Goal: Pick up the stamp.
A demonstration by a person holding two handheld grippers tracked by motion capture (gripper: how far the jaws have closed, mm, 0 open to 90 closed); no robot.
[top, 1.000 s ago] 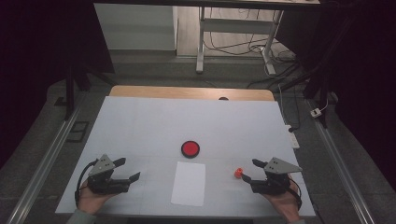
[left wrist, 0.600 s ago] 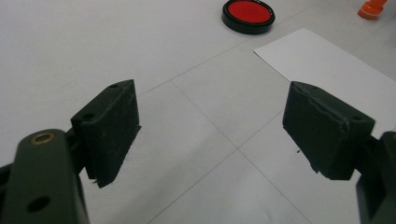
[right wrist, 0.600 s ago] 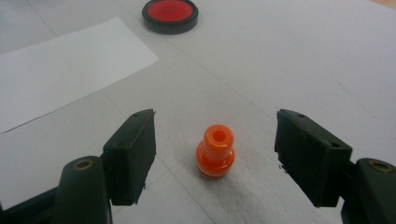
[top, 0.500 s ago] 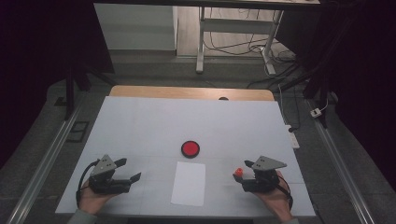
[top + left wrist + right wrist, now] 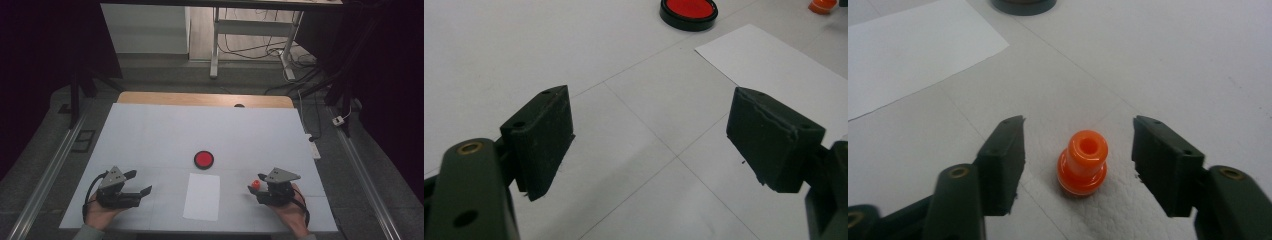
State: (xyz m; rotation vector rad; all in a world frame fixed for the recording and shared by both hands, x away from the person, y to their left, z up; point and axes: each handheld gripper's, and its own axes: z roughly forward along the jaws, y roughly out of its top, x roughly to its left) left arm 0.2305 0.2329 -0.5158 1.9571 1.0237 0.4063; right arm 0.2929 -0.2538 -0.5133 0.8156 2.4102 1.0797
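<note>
Closing in now on the small orange stamp (image 5: pixel 1082 163) just right of the white paper sheet (image 5: pixel 202 196), right gripper (image 5: pixel 1078 150) jaws narrowed from wide yet short of touching it, left gripper (image 5: pixel 649 137) gaping idle left of that sheet.

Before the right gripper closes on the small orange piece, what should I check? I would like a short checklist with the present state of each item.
1. Orange piece between the right gripper fingers: ok.
2. Fingers not yet pressing it; jaws have just been closing, gaps remain on both sides: ok.
3. Piece stands upright, hole on top: ok.
4. White paper sheet apart from the piece: ok.
5. Left gripper open, nothing between: ok.
6. Red round pad away from both grippers: ok.
</note>
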